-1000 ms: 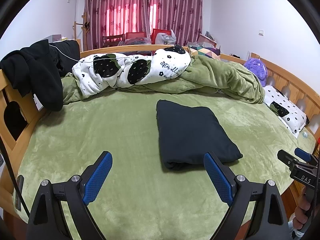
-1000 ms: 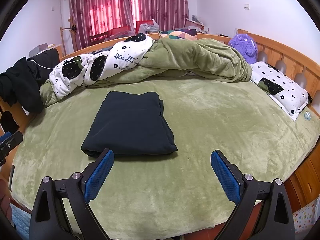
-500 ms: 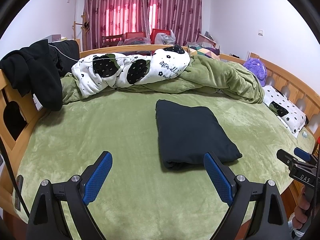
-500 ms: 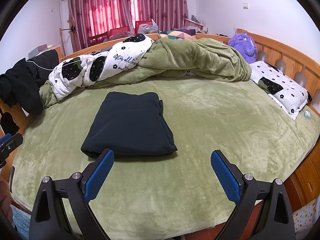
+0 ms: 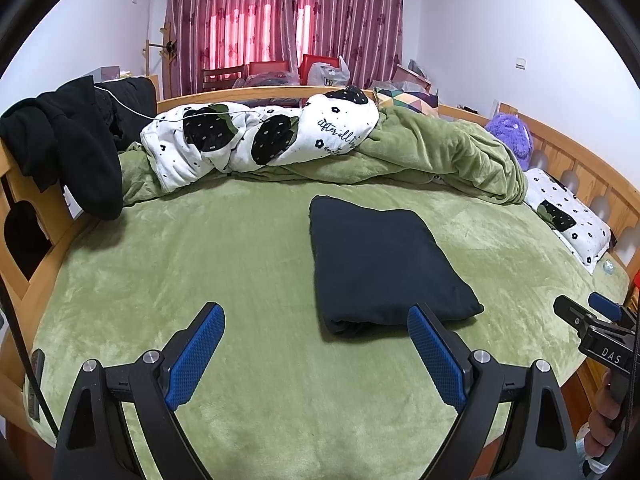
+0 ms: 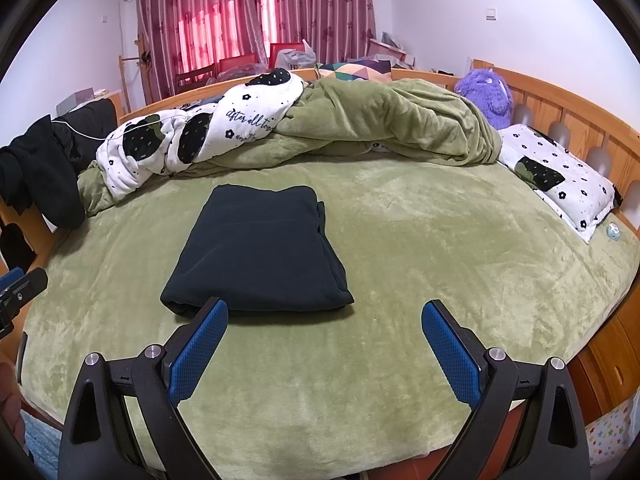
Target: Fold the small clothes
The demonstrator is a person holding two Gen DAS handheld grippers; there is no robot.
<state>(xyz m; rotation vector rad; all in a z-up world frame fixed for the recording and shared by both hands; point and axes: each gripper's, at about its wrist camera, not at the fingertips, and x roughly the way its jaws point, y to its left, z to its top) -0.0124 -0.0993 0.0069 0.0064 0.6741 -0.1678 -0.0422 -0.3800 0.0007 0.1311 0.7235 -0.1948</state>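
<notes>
A dark navy garment [image 5: 380, 264] lies folded into a neat rectangle in the middle of the green bed [image 5: 224, 264]. In the right wrist view the same folded garment [image 6: 264, 248] sits ahead and to the left. My left gripper [image 5: 316, 344] hovers open over the blanket, just short of the garment's near edge, with nothing between its blue pads. My right gripper [image 6: 324, 340] is also open and empty, its left pad [image 6: 198, 354] close to the garment's near corner. The right gripper [image 5: 592, 320] shows at the right edge of the left wrist view.
A rumpled green duvet [image 6: 384, 124] and a white strawberry-print quilt [image 5: 260, 140] pile up at the far side. Black clothes [image 5: 68, 144] hang over the wooden rail at left. A patterned pillow [image 6: 560, 176] and purple plush toy [image 6: 488, 96] sit at right.
</notes>
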